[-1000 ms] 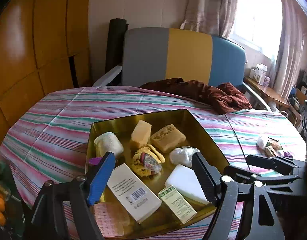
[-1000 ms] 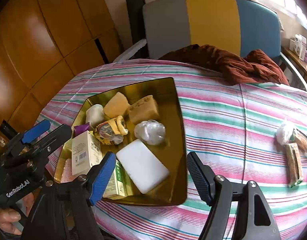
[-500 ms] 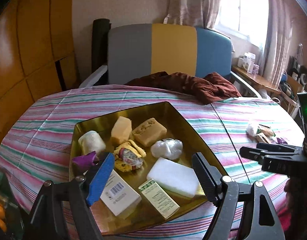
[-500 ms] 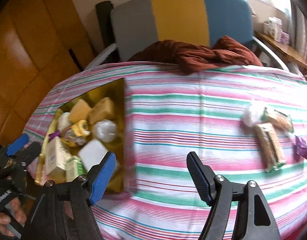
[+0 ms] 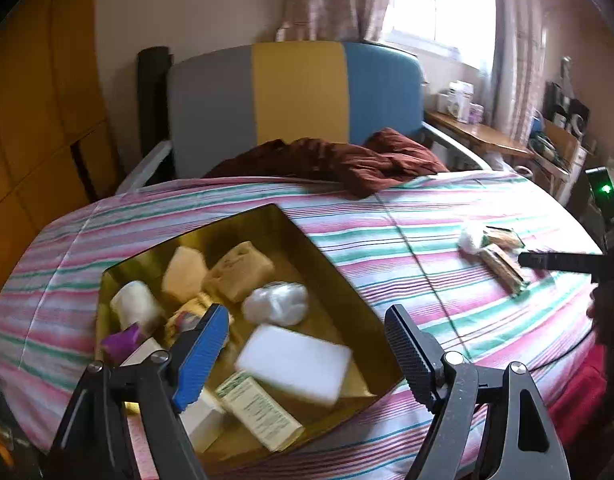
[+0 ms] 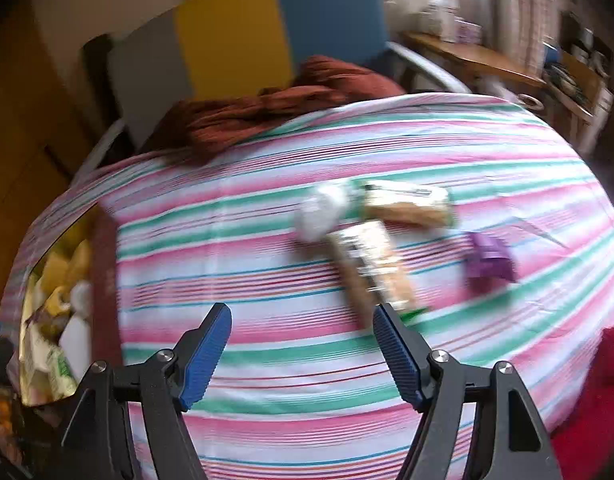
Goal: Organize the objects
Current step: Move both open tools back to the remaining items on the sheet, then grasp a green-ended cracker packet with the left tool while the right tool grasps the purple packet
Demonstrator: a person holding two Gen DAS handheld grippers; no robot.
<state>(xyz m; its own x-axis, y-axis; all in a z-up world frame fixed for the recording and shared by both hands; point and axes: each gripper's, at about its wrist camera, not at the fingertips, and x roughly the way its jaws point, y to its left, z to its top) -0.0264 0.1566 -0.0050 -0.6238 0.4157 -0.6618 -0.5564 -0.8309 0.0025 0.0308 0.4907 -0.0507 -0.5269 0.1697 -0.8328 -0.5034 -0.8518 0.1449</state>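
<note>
On the left of the striped tablecloth [image 5: 235,208] I have the gold tray [image 5: 339,276], already crowded: a pale roll, two tan soap-like blocks [image 5: 239,270], a clear crinkled bundle, a white foam-like slab [image 5: 295,362] and printed cartons at the near edge. My left gripper [image 5: 307,354] hangs over the tray's near side with its jaws spread and nothing between them. To the right, well apart from the tray, the loose items lie on the cloth: a white crumpled bundle [image 6: 321,212], two wrapped bars [image 6: 371,268] touching it, and a small purple packet [image 6: 492,262] just beside them. My right gripper [image 6: 303,354] is near the closer bar, jaws spread and empty, one finger tip overlapping the bar's near end in this blurred view. I judge the bars light, a little crushable and slick in their film, so I'd take the near one across its narrow width at the middle. The white bundle looks soft and should squash; the purple packet is small and low, best pinched by its sides.
</note>
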